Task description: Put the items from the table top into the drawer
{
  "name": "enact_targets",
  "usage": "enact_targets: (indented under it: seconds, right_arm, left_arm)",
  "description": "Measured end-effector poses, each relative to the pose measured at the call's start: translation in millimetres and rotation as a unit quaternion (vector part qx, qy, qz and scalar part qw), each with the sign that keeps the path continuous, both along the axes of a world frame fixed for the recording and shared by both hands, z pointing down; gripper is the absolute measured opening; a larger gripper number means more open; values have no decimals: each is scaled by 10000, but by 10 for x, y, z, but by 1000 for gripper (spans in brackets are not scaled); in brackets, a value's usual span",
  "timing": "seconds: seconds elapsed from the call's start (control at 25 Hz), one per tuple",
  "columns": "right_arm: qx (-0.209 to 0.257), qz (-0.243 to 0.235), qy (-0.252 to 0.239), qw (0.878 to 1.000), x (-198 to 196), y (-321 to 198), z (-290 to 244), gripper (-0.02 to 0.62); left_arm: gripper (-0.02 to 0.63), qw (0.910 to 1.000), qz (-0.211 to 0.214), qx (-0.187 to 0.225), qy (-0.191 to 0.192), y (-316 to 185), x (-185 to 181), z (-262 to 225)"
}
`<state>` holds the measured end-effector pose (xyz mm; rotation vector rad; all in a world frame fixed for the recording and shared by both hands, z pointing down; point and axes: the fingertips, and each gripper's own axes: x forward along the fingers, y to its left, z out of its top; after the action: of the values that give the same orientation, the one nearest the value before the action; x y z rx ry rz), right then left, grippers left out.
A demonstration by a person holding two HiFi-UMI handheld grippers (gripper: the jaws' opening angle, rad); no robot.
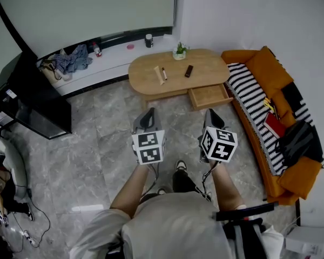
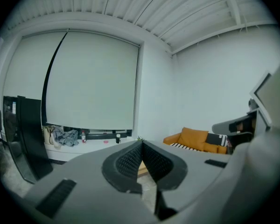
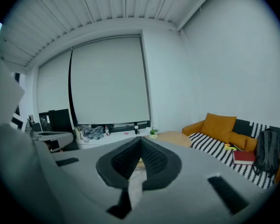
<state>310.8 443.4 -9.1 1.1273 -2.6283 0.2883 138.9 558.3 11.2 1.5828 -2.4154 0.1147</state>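
Jaws of the left gripper (image 2: 141,144) meet tip to tip with nothing between them, and the right gripper (image 3: 140,142) is likewise closed and empty. Each carries a marker cube (image 1: 149,147) printed with black-and-white squares, the only print that shows clearly. Both tools are held out in front of the person on bare forearms (image 1: 134,186), side by side, pointing forward and slightly down over the grey marble floor (image 1: 97,150), well short of the oval wooden table (image 1: 146,82). On the table top lie a pale stick (image 1: 159,75), a small pen (image 1: 164,73) just beside it and a dark bar (image 1: 188,71), with a potted plant (image 1: 179,51) near the far edge. The drawer (image 1: 209,95) stands pulled out at the table's near right. An orange sofa (image 1: 262,63) with a striped throw runs along the right, bearing a red book (image 1: 274,124) and a black backpack (image 1: 297,139).
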Motion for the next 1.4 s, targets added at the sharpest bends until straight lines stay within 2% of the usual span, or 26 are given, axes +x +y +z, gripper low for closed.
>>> enact_targets:
  seconds: [0.16, 0.32, 0.72, 0.96, 1.2, 1.4]
  right_arm:
    - [-25, 9, 34, 10000, -142, -249, 68, -8]
    - [-46, 20, 73, 10000, -294, -726, 143, -8]
    - [-102, -229, 117, 9996, -756, -2314, 100, -8]
    - [-204, -371, 134, 9990, -941, -3254, 127, -8]
    - [-349, -531, 210, 9978, -1164, -3820, 265, -8]
    - [-590, -568, 360, 9960, -1435, -4083, 508, -8]
  left_arm:
    - [6, 10000, 45, -36, 45, -267, -134, 79]
    - [6, 9999, 21, -82, 78, -688, -290, 156]
    - [5, 9996, -143, -246, 79, -2165, -640, 170]
    - [6, 9991, -276, -286, -120, -3040, -821, 122]
    - [5, 9977, -519, -440, -41, -3505, -1056, 226]
    - [6, 9953, -614, -720, 206, -3689, -1321, 473]
